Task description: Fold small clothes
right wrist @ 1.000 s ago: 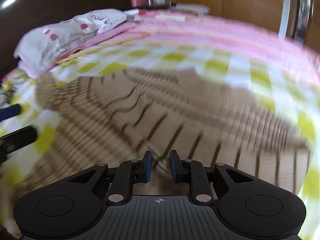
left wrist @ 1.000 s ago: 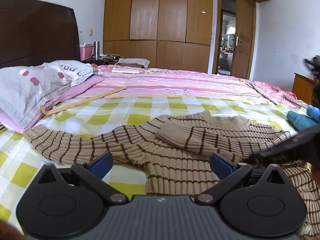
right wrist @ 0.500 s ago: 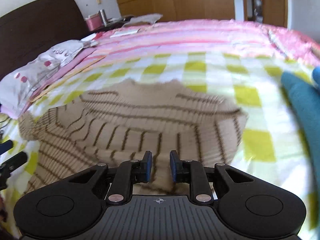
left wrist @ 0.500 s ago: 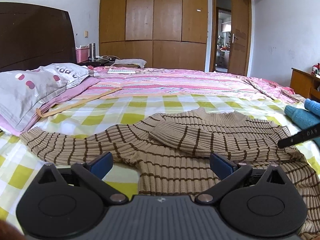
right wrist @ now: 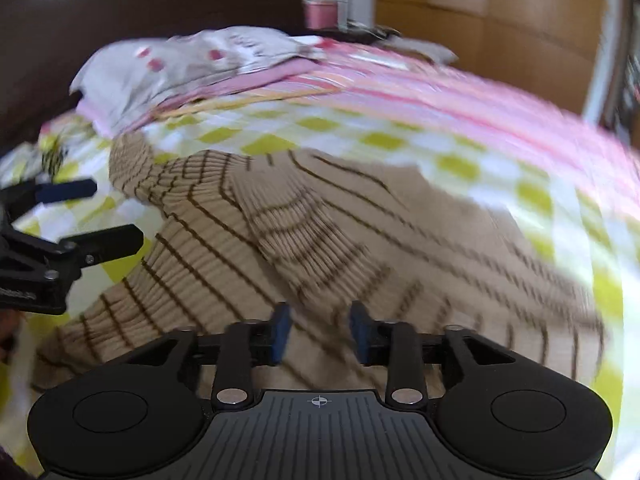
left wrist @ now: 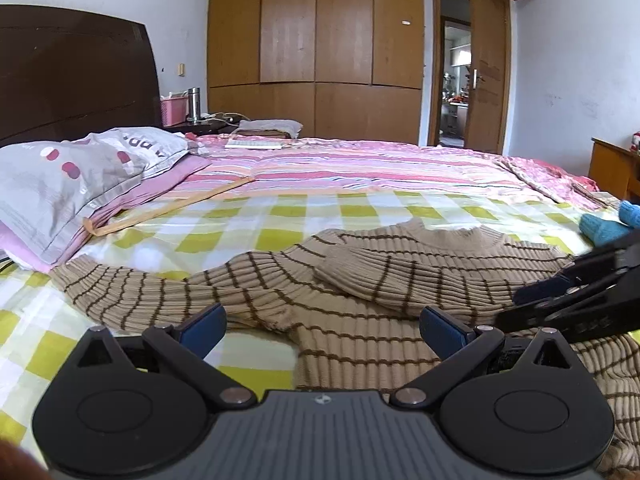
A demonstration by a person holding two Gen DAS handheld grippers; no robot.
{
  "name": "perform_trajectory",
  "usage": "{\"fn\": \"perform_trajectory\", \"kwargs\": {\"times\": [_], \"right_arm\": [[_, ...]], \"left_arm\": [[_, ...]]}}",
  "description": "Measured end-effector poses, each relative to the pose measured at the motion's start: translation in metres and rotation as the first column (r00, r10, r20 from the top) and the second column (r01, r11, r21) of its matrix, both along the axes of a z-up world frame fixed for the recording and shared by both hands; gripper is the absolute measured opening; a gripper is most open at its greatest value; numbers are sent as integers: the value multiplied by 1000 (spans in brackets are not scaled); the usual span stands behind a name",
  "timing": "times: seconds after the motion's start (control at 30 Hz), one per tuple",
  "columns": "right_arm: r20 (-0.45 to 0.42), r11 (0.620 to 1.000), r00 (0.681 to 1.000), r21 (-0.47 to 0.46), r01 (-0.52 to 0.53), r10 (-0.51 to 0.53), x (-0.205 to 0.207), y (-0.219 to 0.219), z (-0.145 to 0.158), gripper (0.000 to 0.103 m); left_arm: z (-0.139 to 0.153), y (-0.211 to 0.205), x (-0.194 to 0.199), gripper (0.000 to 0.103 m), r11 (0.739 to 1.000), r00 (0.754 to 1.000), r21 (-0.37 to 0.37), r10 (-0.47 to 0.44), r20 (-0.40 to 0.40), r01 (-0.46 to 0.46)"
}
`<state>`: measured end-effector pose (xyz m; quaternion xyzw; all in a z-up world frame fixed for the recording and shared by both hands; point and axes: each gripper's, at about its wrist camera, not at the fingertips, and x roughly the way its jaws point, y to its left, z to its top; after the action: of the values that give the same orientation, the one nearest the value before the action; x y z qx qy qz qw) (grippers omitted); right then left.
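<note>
A tan sweater with thin brown stripes lies flat on the green-checked bedsheet. One sleeve is folded across its chest; the other stretches out to the left. My left gripper is open and empty, low over the sweater's lower left part. My right gripper is partly open and empty, just above the sweater's body; that view is motion-blurred. The right gripper also shows at the right edge of the left wrist view, and the left gripper at the left of the right wrist view.
A grey pillow with red spots lies at the head of the bed by the dark headboard. A pink striped blanket covers the far side. Blue knitwear lies at the right. A wardrobe stands behind.
My right gripper has swung left over the sweater and its jaws have parted from nearly shut. The left gripper has barely moved.
</note>
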<state>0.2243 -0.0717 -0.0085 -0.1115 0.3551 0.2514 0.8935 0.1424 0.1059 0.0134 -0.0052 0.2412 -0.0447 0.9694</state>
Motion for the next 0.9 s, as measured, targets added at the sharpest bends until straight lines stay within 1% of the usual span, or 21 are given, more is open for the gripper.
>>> {"fn": "perform_trajectory", "kwargs": {"times": [0.07,0.13,0.17,0.2,0.23,0.3,0.33,0.37,0.47,0.53,0.63,0.67,0.77,0.9], "right_arm": [[19,999,999,-22,-27,28,13,15,-5,40],[12,999,999,-14,-43,43,25,26,-12,40],[9,999,999,-14,-42,42,31,34,-16,38],[2,999,999,-14,-46,46,37,41,-19,34],[-1,999,999,-17,-41,41,41,45,-20,33],[4,999,999,-33,-31,32,48,52,-24,22],[5,999,999,-35,-34,34,48,52,-25,18],[2,999,999,-34,-37,37,49,53,-24,9],[3,997,998,-33,-63,63,40,51,-17,8],[14,993,994,-41,-109,110,26,51,-12,8],[-4,986,990,-83,-144,144,14,53,-18,9],[-17,984,989,-98,-146,145,15,55,-22,12],[-20,988,992,-86,-128,127,16,60,-20,15],[-11,989,990,-48,-139,138,15,64,-4,17]], "left_arm": [[-1,4,3,103,1000,1000,0,15,-6,-15],[-3,10,5,103,1000,999,-3,31,-14,-31],[-3,12,6,103,999,999,-5,38,-16,-39],[-3,15,7,103,999,999,-8,46,-17,-47],[-2,18,8,103,998,998,-12,54,-15,-54],[-1,23,9,103,997,998,-21,68,-14,-68],[0,25,9,103,997,997,-26,74,-13,-74],[0,28,10,103,996,997,-31,79,-13,-80],[1,33,10,103,995,996,-43,90,-13,-90],[2,35,10,103,994,995,-44,96,-9,-96],[2,39,12,103,993,994,-54,108,-13,-109],[1,41,13,103,992,994,-58,112,-18,-113],[-1,45,15,103,990,991,-54,130,-21,-131],[-3,57,19,103,984,985,-46,173,-17,-173]]}}
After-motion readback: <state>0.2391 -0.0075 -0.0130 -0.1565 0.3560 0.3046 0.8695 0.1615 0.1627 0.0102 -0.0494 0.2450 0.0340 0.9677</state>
